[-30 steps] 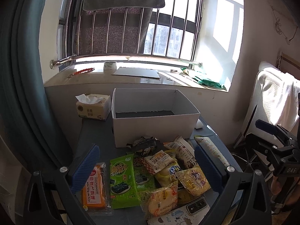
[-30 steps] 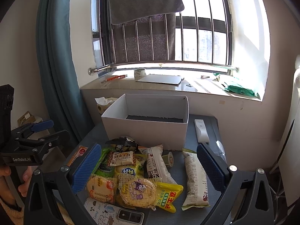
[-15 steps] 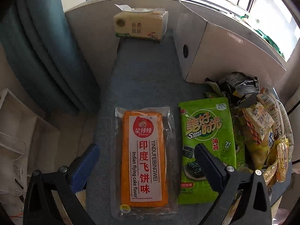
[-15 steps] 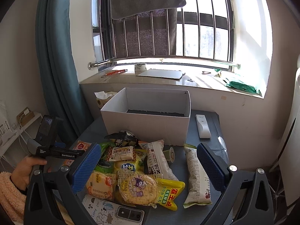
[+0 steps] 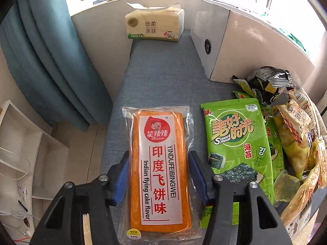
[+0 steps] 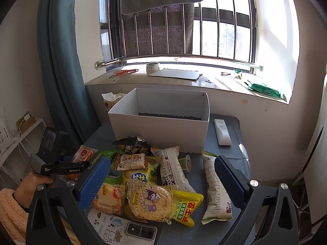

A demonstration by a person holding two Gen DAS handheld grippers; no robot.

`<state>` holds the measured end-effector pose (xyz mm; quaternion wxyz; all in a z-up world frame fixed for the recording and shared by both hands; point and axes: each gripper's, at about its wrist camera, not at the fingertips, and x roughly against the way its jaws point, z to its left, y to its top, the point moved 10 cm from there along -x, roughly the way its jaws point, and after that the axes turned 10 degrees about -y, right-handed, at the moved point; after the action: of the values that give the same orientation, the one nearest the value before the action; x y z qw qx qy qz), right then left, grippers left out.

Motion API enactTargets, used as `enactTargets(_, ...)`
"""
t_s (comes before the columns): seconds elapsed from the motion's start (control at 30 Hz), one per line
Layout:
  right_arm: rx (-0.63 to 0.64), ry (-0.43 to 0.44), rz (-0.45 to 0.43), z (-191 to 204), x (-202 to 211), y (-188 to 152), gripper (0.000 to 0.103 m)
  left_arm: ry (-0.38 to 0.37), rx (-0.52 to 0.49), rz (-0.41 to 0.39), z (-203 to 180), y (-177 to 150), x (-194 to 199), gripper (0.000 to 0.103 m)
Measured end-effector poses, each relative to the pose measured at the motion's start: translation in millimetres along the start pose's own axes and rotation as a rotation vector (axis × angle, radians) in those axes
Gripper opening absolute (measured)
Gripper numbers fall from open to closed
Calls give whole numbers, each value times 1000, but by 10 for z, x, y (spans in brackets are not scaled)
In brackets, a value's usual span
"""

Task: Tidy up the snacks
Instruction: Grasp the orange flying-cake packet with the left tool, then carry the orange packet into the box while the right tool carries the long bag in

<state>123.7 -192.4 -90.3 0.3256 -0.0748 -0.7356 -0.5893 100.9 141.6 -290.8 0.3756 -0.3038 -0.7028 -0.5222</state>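
Two blue pads of the left hand-held gripper (image 5: 159, 175) are seen in the left wrist view, set against the long edges of an orange snack packet (image 5: 161, 169) that lies flat on the grey counter (image 5: 159, 77). The jaws have just been closing, and the packet is now clasped between them, its clear wrapper creased at both pads. Just to the right of this hand-held gripper a green seaweed packet (image 5: 237, 140) is laid flat, and further right a heap of mixed snack packs (image 5: 292, 126) is piled. Ahead and to the right the white cardboard box (image 5: 245, 47) is placed, with a tissue pack (image 5: 155, 25) ahead near the wall. A teal curtain (image 5: 45, 51) is hung to the left.

In the right wrist view the right hand-held gripper (image 6: 161, 181) is held wide open above the near part of the snack heap, with nothing between its pads. Directly below it a round yellow biscuit pack (image 6: 149, 202) and a yellow-green pouch (image 6: 184, 210) are seen, and a long white pack (image 6: 216, 189) is laid near its right finger. The white box (image 6: 161, 126) is set ahead, beyond the heap, open at the top. A white remote (image 6: 222, 131) is laid to the right of the box. To the left, the left hand-held gripper (image 6: 65, 167) is held by a hand (image 6: 32, 187) in a fuzzy sleeve, at the orange packet (image 6: 83, 155). A phone (image 6: 126, 229) is laid at the near edge.
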Motion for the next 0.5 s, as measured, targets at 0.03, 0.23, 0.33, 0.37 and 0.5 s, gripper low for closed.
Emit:
enactTargets(0.03,2,-2,3,-8,-8,-9,103,-16,12,-4,8,-11,11,58)
enactTargets(0.23,-32,-35,32,-234,-107,-75,103,-76,22,-105,-47,-1,458,57)
enactTargets(0.33,-35,-101,87,-476,-285,-203,103,-148,14,-185,-246,105,866,57)
enactTargets(0.37,-34,-132,111,-589,-374,-264,103,-173,5,-211,-343,183,1025,57)
enactTargets(0.5,-68,-147,181,-930,-747,-479,103,-276,-26,-321,-616,239,1504,57)
